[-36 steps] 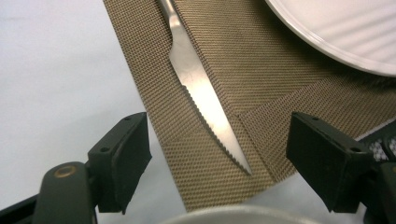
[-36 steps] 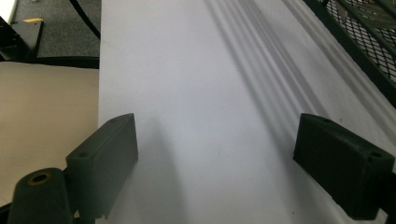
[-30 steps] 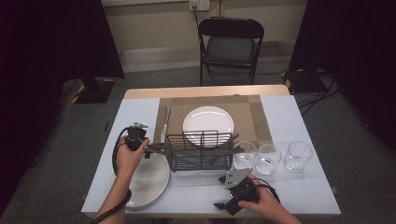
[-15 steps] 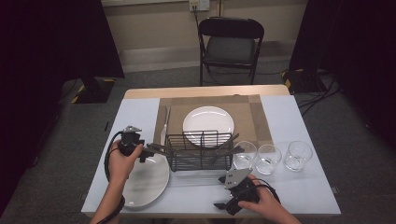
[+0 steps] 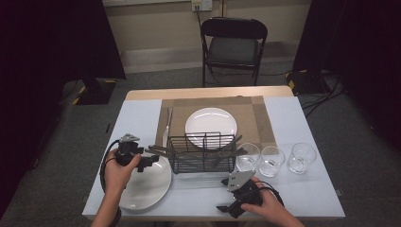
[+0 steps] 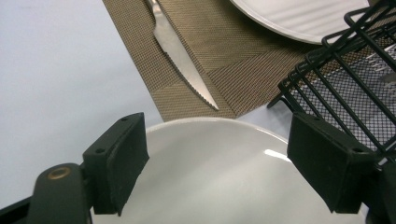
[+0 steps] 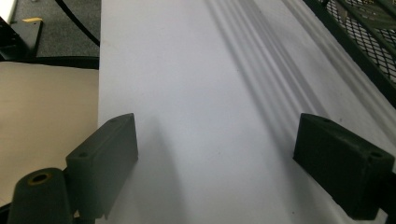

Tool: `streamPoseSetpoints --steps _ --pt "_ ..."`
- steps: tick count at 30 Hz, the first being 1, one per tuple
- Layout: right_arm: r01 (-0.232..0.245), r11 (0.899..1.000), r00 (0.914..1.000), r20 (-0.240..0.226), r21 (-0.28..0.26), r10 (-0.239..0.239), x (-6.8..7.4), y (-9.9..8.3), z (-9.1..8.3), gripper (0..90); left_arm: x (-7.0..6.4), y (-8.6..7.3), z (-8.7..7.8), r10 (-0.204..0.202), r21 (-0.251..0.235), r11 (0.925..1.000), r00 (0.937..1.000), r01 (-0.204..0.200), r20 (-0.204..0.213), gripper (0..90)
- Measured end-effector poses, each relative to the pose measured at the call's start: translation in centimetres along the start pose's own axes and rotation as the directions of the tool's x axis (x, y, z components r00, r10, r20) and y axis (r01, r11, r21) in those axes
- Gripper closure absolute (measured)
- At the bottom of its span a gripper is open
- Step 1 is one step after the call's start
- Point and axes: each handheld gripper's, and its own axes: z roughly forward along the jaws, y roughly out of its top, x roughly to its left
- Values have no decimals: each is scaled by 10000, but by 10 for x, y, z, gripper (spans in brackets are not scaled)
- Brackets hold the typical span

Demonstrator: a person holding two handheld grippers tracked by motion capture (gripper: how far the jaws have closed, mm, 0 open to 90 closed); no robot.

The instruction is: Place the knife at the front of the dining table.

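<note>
Your left gripper [image 5: 150, 160] hovers over the far edge of the near-left white plate [image 5: 146, 189], jaws spread wide and empty, pointing right toward the wire rack [image 5: 202, 152]. The knife [image 6: 180, 51] lies lengthwise near-to-far on the placemat [image 6: 243, 60]. Your right gripper [image 5: 228, 208] rests near, spread, empty.

My left gripper [image 5: 150, 160]: over the round white plate [image 5: 146, 189], beside the black wire rack [image 5: 203, 152].
My right gripper [image 5: 228, 209]: low at the table's near edge.
</note>
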Motion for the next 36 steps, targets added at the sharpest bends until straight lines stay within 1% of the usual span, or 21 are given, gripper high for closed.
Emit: streamPoseSetpoints --steps 2,3,4,6,7,8,10,13,15,19,20,21,23,24,28,30,31,32,34,35,36 --pt "1 10000 10000 12 -1 -1 0 0 0 127 1 -2 -2 108 -40 9999 9999 -108 1 199" --pt "1 10000 10000 12 -2 -1 0 0 0 127 1 -3 -3 52 -103 9999 10000 -53 -23 199" --pt "0 10000 10000 13 -2 0 0 0 0 127 2 -4 -4 127 -42 9999 9999 -127 -56 198" --pt "22 10000 10000 22 5 -22 0 0 0 127 2 -6 -6 102 -72 9999 9999 -102 41 197" --pt "3 10000 10000 18 -1 -3 0 0 0 126 2 -6 -7 159 -41 9999 9999 -159 -39 197" --pt "13 10000 10000 18 -3 -13 0 0 0 126 2 -7 -8 163 -39 9999 9999 -163 -31 198" --pt "27 10000 10000 20 2 -27 0 0 0 126 2 -8 -10 151 -74 9999 9999 -150 51 197" --pt "27 10000 10000 21 5 -27 0 0 0 127 1 -10 -14 257 -3 9997 9996 -257 86 197" --pt "4 10000 10000 16 2 -4 0 0 0 127 0 -11 -15 208 -80 9998 9997 -207 114 197" --pt "6 10000 10000 4 12 -6 0 0 0 126 -1 -15 -19 282 -161 9995 9996 -280 80 197" --pt "-6 10000 10000 5 19 6 0 0 0 126 -2 -17 -20 204 -220 9996 9998 -202 71 198" --pt "-1 10000 10000 -5 26 1 0 0 0 127 -1 -18 -20 258 -89 9996 9995 -257 163 197" --pt "11 10000 10000 -5 30 -11 0 0 0 127 -1 -18 -20 295 -1 9996 9992 -295 252 196" --pt "44 10000 10000 3 31 -44 0 0 0 126 -1 -18 -20 291 -35 9996 9994 -290 192 195" --pt "40 10000 10000 12 33 -40 0 0 0 127 -3 -20 -20 364 72 9993 9989 -367 291 195" --pt "44 10000 10000 16 43 -44 0 1 0 127 -4 -22 -21 273 105 9996 9994 -275 233 192" --pt "63 10000 10000 23 42 -63 0 0 0 127 -5 -23 -21 310 152 9994 9992 -314 242 186" --pt "41 10000 10000 22 38 -41 0 1 0 127 -5 -24 -22 372 155 9992 9990 -376 255 185" --pt "42 10000 10000 17 37 -42 0 1 0 127 -5 -24 -23 286 88 9995 9989 -289 368 183" --pt "51 10000 10000 18 43 -52 0 1 0 127 -5 -24 -23 153 3 9999 9991 -153 397 183" --pt "56 10000 10000 18 44 -56 0 1 0 127 -5 -24 -25 248 54 9997 9991 -250 334 182"
